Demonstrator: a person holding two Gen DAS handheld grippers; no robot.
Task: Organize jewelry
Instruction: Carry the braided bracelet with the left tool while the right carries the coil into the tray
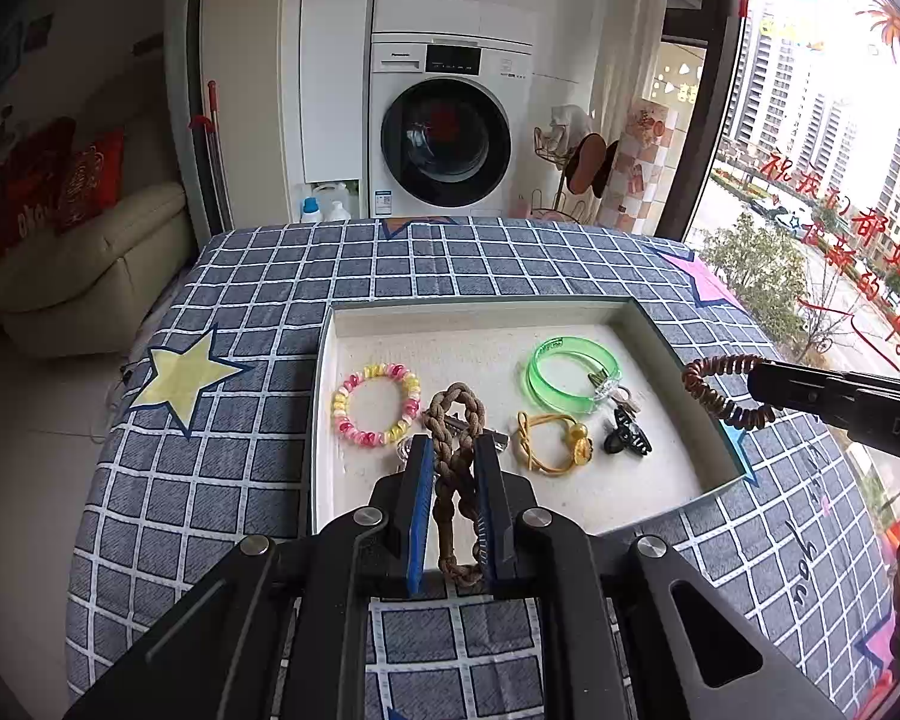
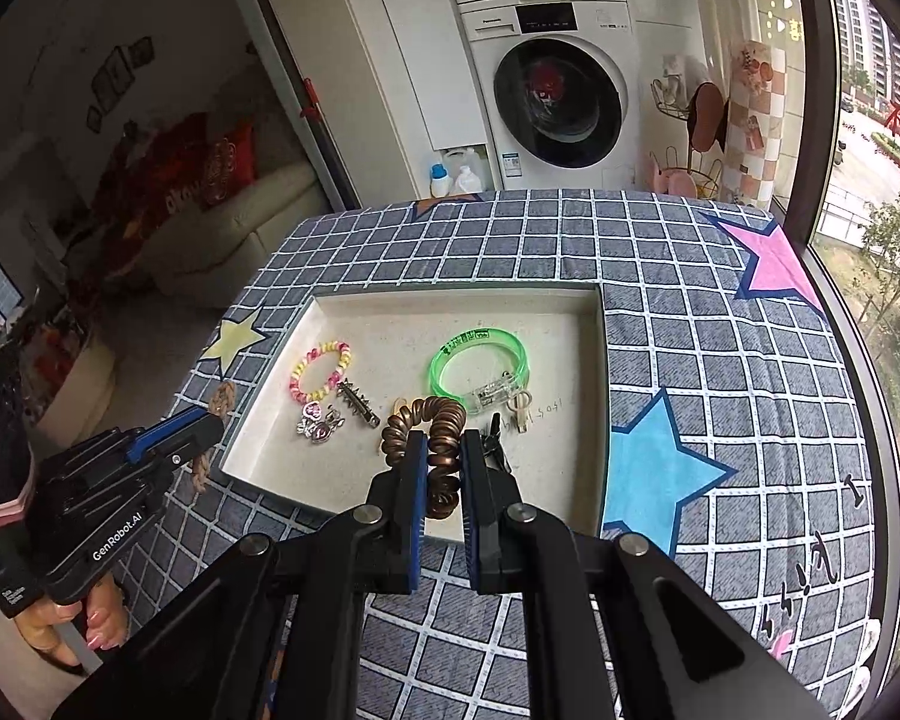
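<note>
Both tools are clenched: the left gripper (image 1: 455,447) pinches a brown braided cord bracelet (image 1: 455,420), and the right gripper (image 2: 441,450) pinches a copper spiral hair tie (image 2: 426,426), above the white tray (image 2: 450,300). Both look light and soft; gripping across the thick strand should hold them.

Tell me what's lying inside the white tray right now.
In the white tray: pink-yellow bead bracelet, green bangle, yellow hair tie, black claw clip, spiked barrette, heart charms. The tongs hide some floor.
</note>
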